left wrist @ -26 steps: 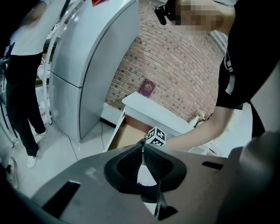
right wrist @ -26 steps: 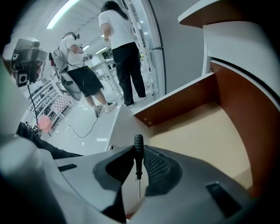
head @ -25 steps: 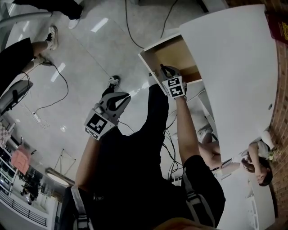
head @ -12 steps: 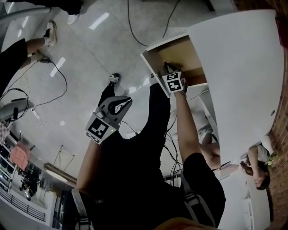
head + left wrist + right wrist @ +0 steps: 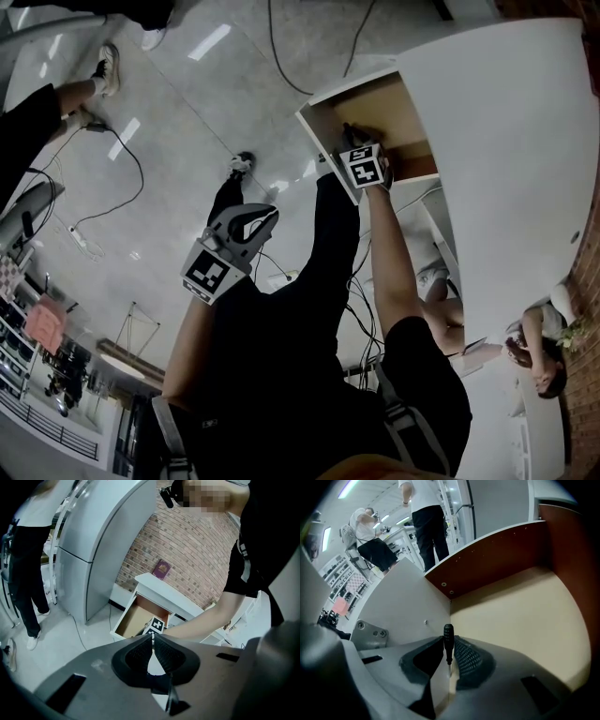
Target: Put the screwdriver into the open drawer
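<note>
A: Right tongs (image 5: 352,134) status?
B: Clamped on the screwdriver (image 5: 448,639). Thin shaft pinched between the pads, black handle sticking out ahead of the tips.
A: Position relative to the drawer (image 5: 322,120)?
B: Inside the open drawer, reaching in from the near side. Beige bottom panel ahead and to the right, red-brown wall across the far end, white side panel on the left. Handle lines up with the corner seam where those panels meet. Contact with the bottom panel: cannot tell.
A: Left tongs (image 5: 265,214)?
B: Closed, pad tips touching, nothing between them. Held low, well apart from the drawer, over the grey floor (image 5: 169,141). Aimed toward the drawer, with the right tongs' marker cube showing just past the tips.
A: Surroundings?
B: Drawer pulled out from under a white tabletop (image 5: 506,141). Purple book (image 5: 161,569) at the back of that tabletop, by the brick wall (image 5: 197,550). Tall grey cabinet (image 5: 93,541) to the left of it. Black cable (image 5: 131,178) lying loose on the floor.
</note>
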A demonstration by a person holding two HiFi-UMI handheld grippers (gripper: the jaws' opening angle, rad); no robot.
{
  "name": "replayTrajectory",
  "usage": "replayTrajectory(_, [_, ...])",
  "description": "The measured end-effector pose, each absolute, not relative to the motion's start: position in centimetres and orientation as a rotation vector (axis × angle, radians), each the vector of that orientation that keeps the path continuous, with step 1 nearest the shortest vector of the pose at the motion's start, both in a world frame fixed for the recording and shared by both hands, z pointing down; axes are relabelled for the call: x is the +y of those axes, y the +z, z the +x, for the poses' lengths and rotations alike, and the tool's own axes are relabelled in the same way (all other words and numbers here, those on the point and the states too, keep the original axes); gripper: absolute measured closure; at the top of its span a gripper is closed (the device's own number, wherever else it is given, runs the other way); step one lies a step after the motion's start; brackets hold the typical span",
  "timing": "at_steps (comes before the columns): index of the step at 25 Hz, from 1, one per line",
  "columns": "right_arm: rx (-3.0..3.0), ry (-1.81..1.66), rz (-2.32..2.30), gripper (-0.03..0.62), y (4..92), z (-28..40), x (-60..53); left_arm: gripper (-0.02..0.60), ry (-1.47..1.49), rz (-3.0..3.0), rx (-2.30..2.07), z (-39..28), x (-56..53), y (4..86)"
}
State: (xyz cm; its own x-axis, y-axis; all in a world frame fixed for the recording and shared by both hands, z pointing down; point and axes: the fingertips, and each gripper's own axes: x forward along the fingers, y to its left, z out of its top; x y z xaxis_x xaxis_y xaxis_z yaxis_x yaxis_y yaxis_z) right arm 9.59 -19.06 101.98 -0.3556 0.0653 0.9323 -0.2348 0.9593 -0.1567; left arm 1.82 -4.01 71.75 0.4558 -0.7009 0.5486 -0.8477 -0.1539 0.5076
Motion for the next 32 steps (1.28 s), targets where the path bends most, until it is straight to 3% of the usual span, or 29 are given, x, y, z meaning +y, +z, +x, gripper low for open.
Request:
replayTrajectory(11, [-1.956, 0.311, 0.168, 0.47, 98.9, 10.5, -19.5, 0.557, 0.226, 1.952, -1.275, 2.6, -4.3, 71.0])
replayTrajectory(21, [-2.148, 0.363, 0.242, 0.523, 83.9, 10.9, -18.0, 0.557, 0.239, 2.07, -1.257, 2.3, -6.2, 66.5])
replayTrajectory(32, [-2.285, 0.369, 0.332, 0.531, 70.2, 14.8, -12.4, 0.557, 0.292, 2.239, -1.203, 4.9, -6.8, 59.1])
